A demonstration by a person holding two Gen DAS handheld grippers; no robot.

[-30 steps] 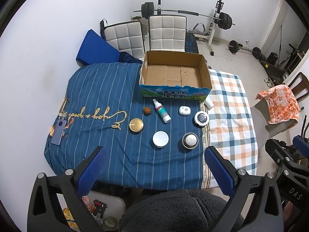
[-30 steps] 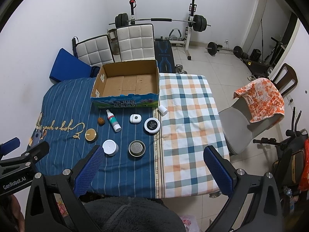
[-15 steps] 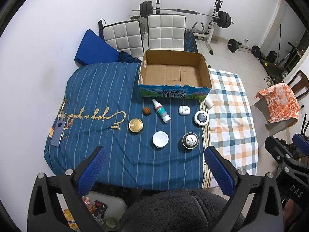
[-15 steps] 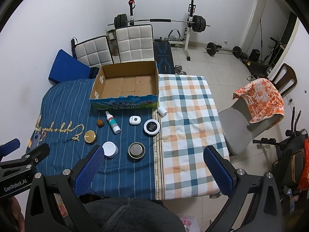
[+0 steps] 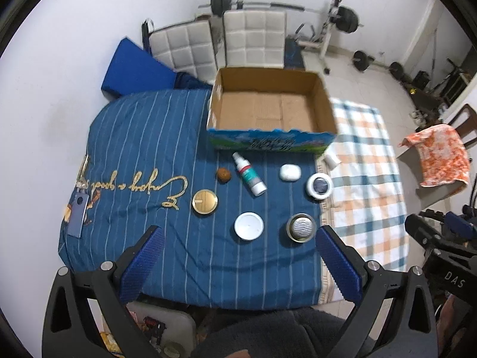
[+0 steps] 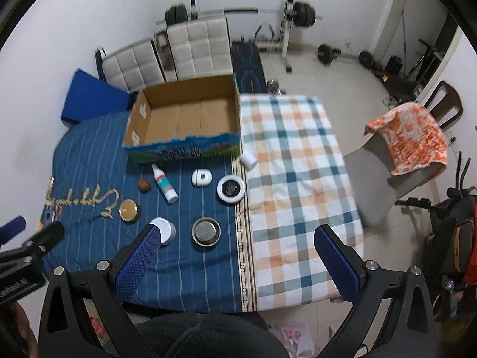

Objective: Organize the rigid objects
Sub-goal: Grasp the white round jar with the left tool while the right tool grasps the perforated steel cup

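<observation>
**Both tongs hanging wide, nothing picked up yet**

The left gripper [image 5: 238, 261] is hovering with its blue pads spread wide and nothing between them; the right gripper [image 6: 238, 261] is doing the same, equally empty. Just beyond the left tongs' tips, the white lid [image 5: 248, 226] and the metal strainer cup [image 5: 301, 227] are lying on the blue striped cloth [image 5: 143, 131]. A little further ahead and to the left, the gold round tin [image 5: 204, 202] is sitting alone. Beyond that, the brown ball [image 5: 223, 174], the spray bottle [image 5: 249, 174] (lying on its side), the white case [image 5: 289, 172] and the white-rimmed dial [image 5: 319, 185] are forming a loose row. A small white bottle [image 5: 331, 160] is resting on the checked cloth [image 5: 366, 179]. Farthest ahead, the cardboard box [image 5: 271, 141] is standing open and bare inside.

The risks, as I judge them: the ball and the bottle are likely to roll if nudged, the flat lid is offering little edge for wide pads, and the soft cloth is liable to bunch under a low approach.
</observation>
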